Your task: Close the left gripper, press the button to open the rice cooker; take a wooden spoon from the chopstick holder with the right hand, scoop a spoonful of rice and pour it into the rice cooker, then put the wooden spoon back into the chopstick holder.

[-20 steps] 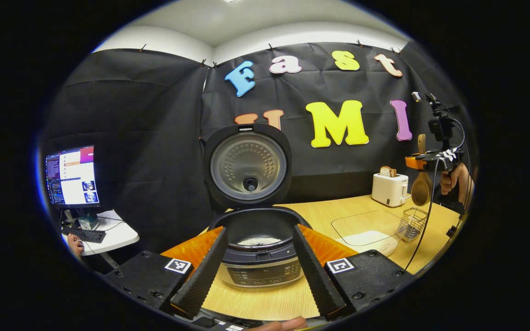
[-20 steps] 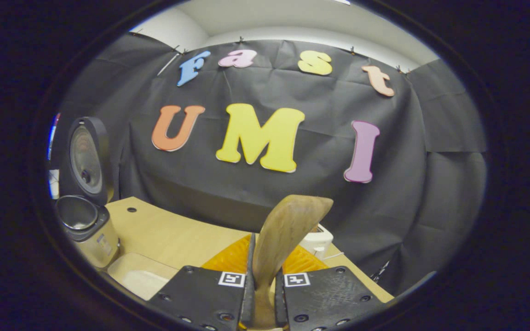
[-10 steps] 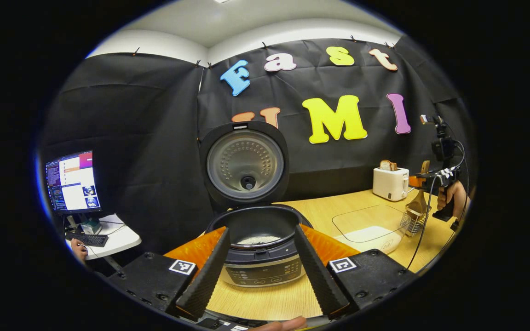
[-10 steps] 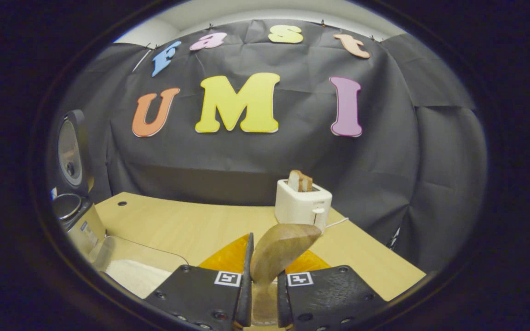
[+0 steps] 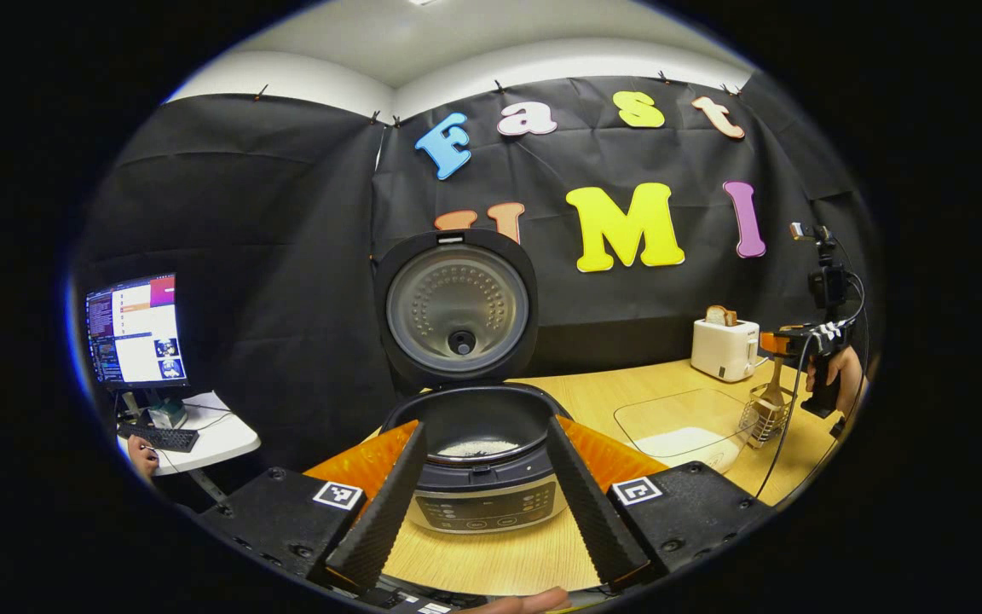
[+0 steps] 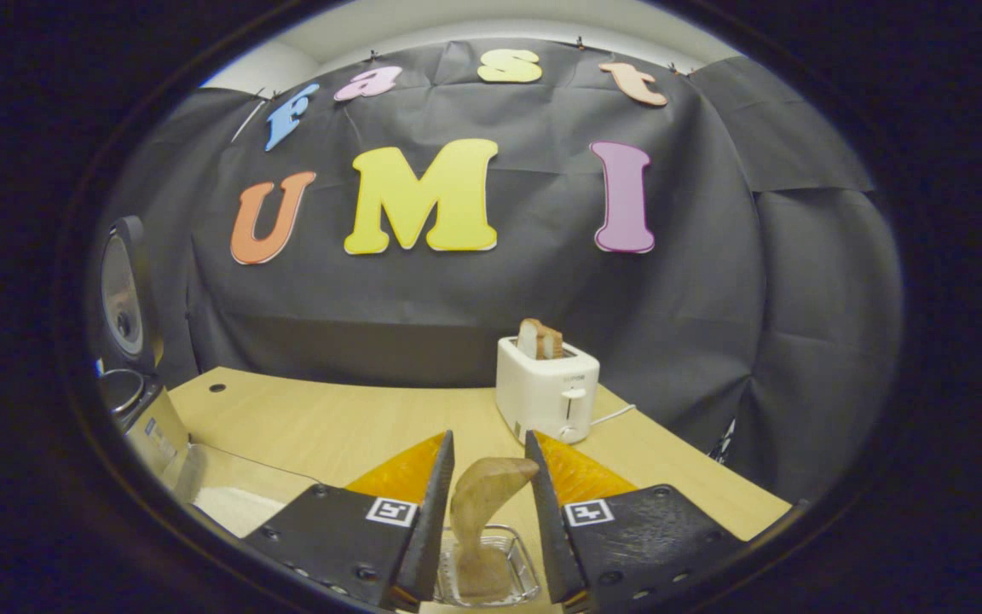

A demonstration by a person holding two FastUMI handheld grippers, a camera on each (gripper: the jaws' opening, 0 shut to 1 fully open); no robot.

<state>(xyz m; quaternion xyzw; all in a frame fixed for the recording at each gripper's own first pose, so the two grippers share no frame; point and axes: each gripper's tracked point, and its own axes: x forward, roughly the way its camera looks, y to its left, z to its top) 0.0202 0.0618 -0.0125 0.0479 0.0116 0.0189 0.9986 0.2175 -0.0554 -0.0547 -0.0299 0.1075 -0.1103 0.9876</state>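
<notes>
The wooden table [image 6: 346,426] is carrying the rice cooker [image 5: 474,460], its lid standing raised and rice lying in its pot. The left gripper [image 5: 482,495] is hovering before it, fingers spread apart. The right gripper [image 6: 484,512] is sitting released, fingers either side of the wooden spoon [image 6: 481,503], which is standing in the chopstick holder [image 6: 491,576].

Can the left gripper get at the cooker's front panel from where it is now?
Probably yes. The left gripper is open and faces the rice cooker, whose panel shows between the jaws with bare table before it.
</notes>
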